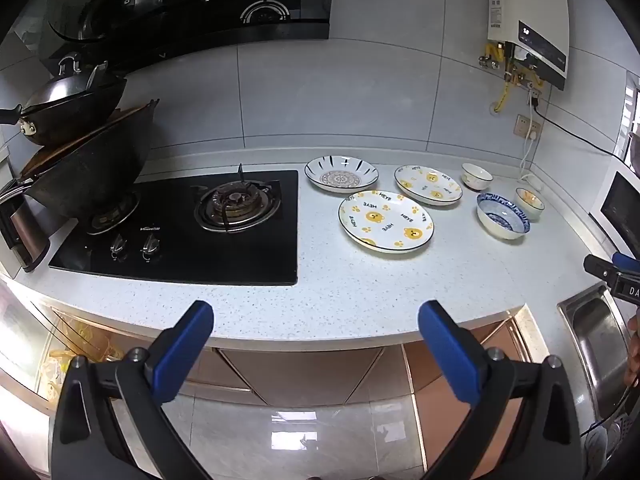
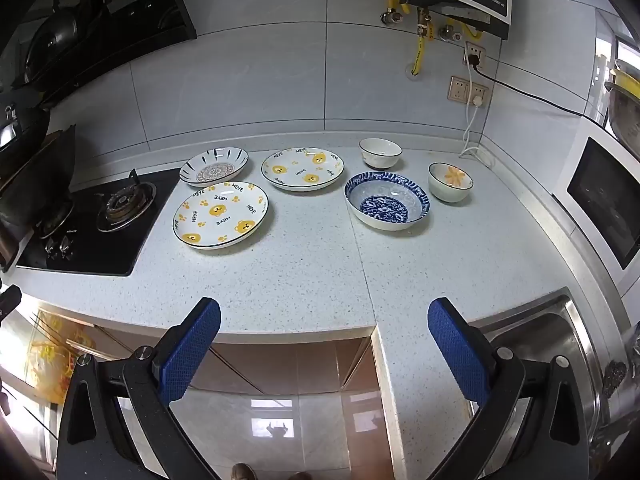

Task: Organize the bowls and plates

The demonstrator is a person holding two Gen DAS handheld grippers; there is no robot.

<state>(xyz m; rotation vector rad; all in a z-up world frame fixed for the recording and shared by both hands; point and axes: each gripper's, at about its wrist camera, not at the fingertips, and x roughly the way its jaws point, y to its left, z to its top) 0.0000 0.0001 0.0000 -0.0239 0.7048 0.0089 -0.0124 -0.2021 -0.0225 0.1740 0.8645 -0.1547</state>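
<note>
we hold both claws back from the counter edge, over the floor, so nothing is gripped yet and the whole spread stays in sight. going left to right: the left gripper (image 1: 316, 344) has its 2 blue pads spread wide with only air between them; the right gripper (image 2: 324, 344) is spread just as wide and also holds nothing.

far ahead and to the left of both claws sits the gas hob (image 2: 92, 220), with a stacked wok (image 1: 76, 176) on its far burner, well apart from the dishes. ahead of the right claw, slightly left, lie 3 plates, each flat on the countertop (image 2: 304, 276) and none touching: the near bear plate (image 2: 221, 214) closest to us, the patterned plate (image 2: 214, 171) behind it, the far bear plate (image 2: 303, 168) beside that. ahead and slightly right stand 3 bowls, upright and separate: the blue bowl (image 2: 387, 201) nearest, the white bowl (image 2: 380, 153) behind it near the wall, the flower bowl (image 2: 450, 181) furthest right. the sink (image 2: 552, 332) lies just right of the right claw.

we judge the sorting has not begun: like pieces sit loosely near each other, unstacked. the 2 bear plates look a natural first stack, and the wide jaws suit a thin rim.
</note>
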